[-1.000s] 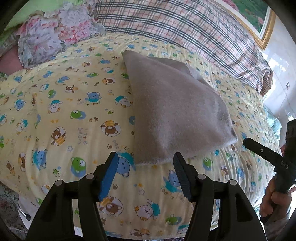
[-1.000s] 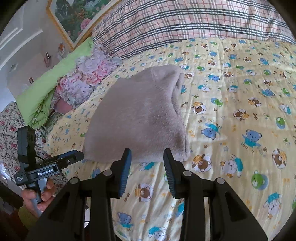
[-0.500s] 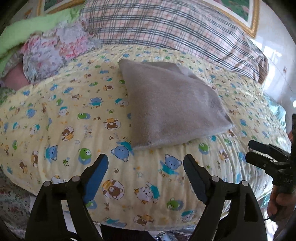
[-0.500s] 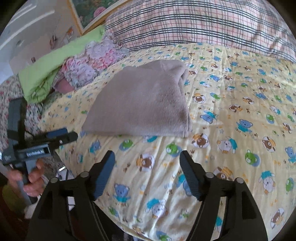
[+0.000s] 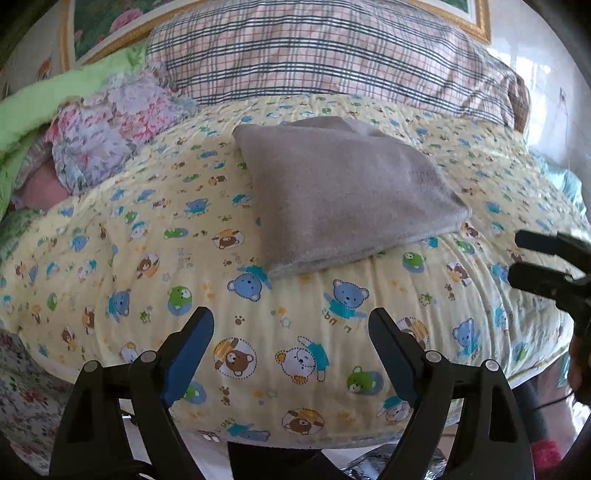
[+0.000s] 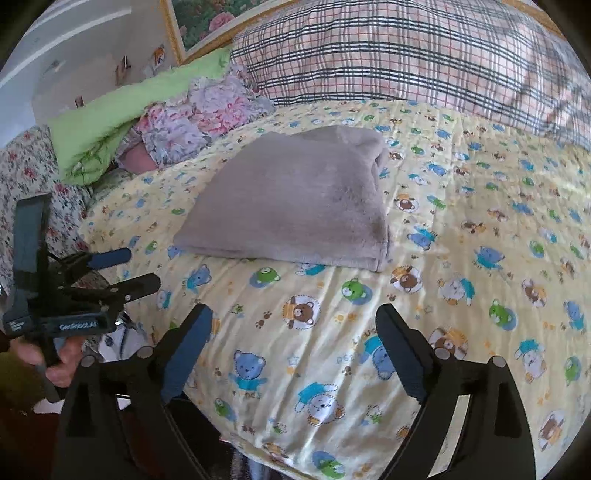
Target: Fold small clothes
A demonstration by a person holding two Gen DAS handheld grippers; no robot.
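Note:
A grey fleece garment [image 5: 340, 192] lies folded flat on the yellow bear-print quilt [image 5: 147, 258]; it also shows in the right wrist view [image 6: 295, 206]. My left gripper [image 5: 291, 343] is open and empty, held back from the garment's near edge over the quilt's front. My right gripper [image 6: 295, 343] is open and empty, also short of the garment. The right gripper shows at the right edge of the left wrist view [image 5: 546, 266]. The left gripper shows at the left of the right wrist view [image 6: 122, 273].
A plaid pillow [image 5: 332, 51] lies behind the garment. A floral bundle [image 5: 110, 122] and green bedding [image 5: 55, 96] sit at the back left. A framed picture [image 6: 207, 18] hangs on the wall. The quilt's front edge [image 5: 295, 439] drops off just below my grippers.
Both grippers have opened wide and pulled back from the garment's near edge. The garment stays folded on the quilt.

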